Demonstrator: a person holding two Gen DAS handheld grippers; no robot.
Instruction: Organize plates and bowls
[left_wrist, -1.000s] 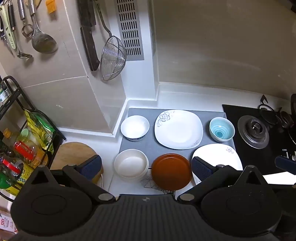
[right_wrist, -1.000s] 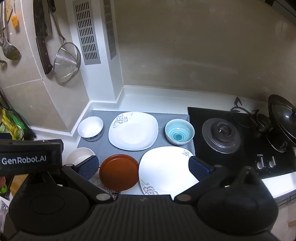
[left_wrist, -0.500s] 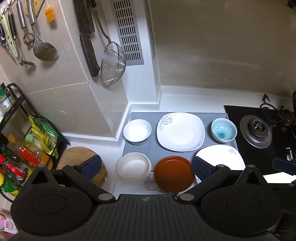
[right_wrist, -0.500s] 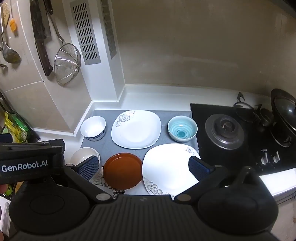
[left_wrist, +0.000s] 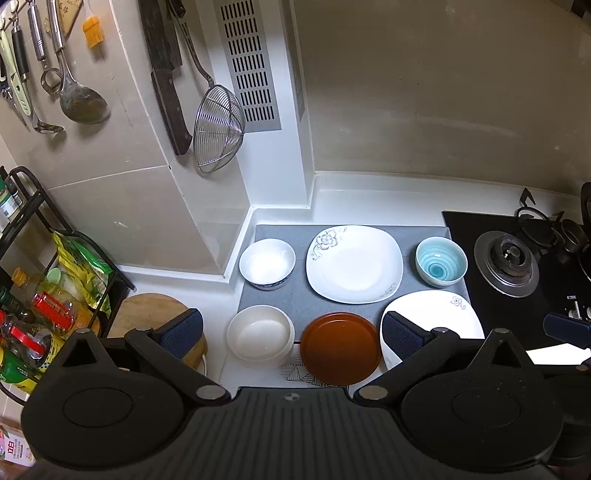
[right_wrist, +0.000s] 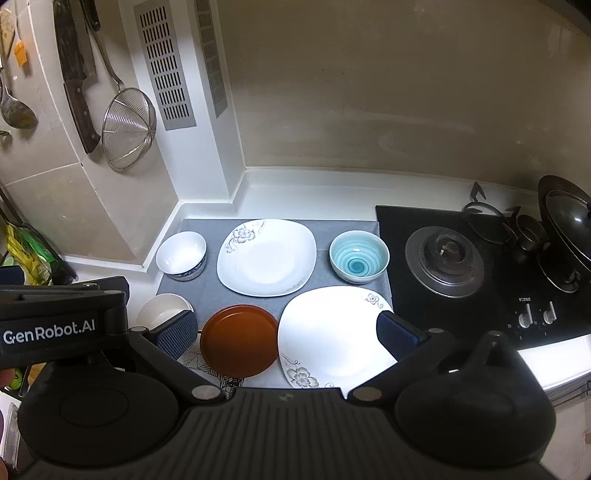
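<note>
On a grey mat (left_wrist: 280, 299) lie a small white bowl (left_wrist: 267, 263), a white floral square plate (left_wrist: 354, 263) and a blue bowl (left_wrist: 441, 260) in the back row. In front sit a cream bowl (left_wrist: 259, 335), a brown round plate (left_wrist: 340, 347) and a second white floral plate (left_wrist: 443, 314). My left gripper (left_wrist: 293, 330) hovers open above the front row, holding nothing. My right gripper (right_wrist: 286, 332) is open too, above the brown plate (right_wrist: 239, 339) and the front white plate (right_wrist: 332, 336). The left gripper's body (right_wrist: 62, 317) shows at the left of the right wrist view.
A black gas hob (right_wrist: 480, 266) with burners and a wok (right_wrist: 565, 218) sits right of the mat. Wall utensils, a knife and a wire strainer (left_wrist: 218, 133) hang at the left. A rack with bottles (left_wrist: 33, 295) and a wooden board (left_wrist: 147, 314) stand left.
Both grippers have pulled back and risen a little, so the dishes look smaller and lower in view. Nothing on the mat has moved.
</note>
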